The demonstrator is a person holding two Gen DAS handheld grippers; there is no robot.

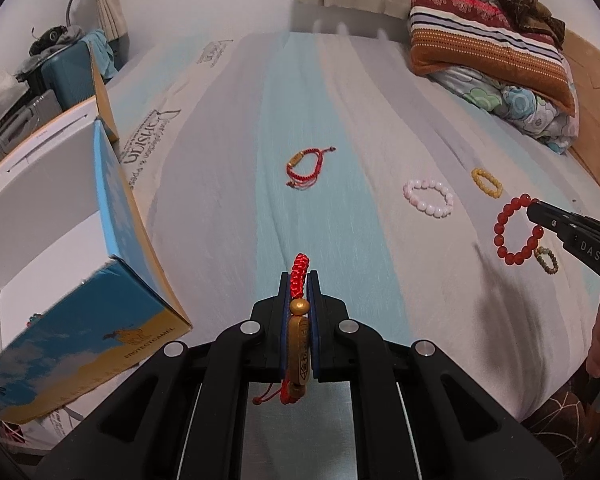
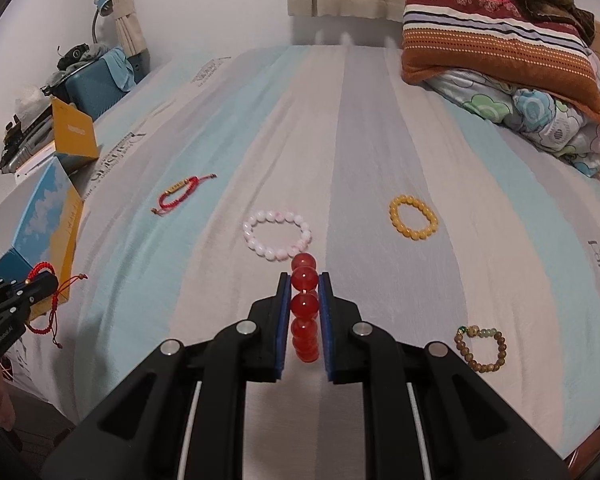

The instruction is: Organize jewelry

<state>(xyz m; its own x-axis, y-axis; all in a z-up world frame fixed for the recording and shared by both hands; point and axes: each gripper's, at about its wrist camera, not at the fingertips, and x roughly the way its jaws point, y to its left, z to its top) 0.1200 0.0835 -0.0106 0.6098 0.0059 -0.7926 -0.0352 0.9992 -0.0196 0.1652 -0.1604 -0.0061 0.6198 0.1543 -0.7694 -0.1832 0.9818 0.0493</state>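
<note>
Gripper on our left point(image 1: 300, 292) is clamping a woven red cord bracelet with a gold oblong charm point(image 1: 299, 344), its knotted braid poking past the blue pads and its loose cords dangling above the bed. Beside it we are seeing a glossy blue-and-yellow cardboard box point(image 1: 112, 272) sitting open at the bed's edge. Farther right, a second red cord bracelet point(image 2: 182, 194) is lying flat on the striped, softly creased bedsheet point(image 2: 360, 128). Next, a ring of smooth pale pink beads point(image 2: 278, 236) is resting just ahead of our right gripper point(image 2: 305, 292), which is pinching a bracelet of round, translucent red beads point(image 2: 305, 312) lifted clear of the sheet. Beyond it, a yellow bead bracelet point(image 2: 413, 216) and a small wooden-bead bracelet point(image 2: 480, 348) are lying well apart.
</note>
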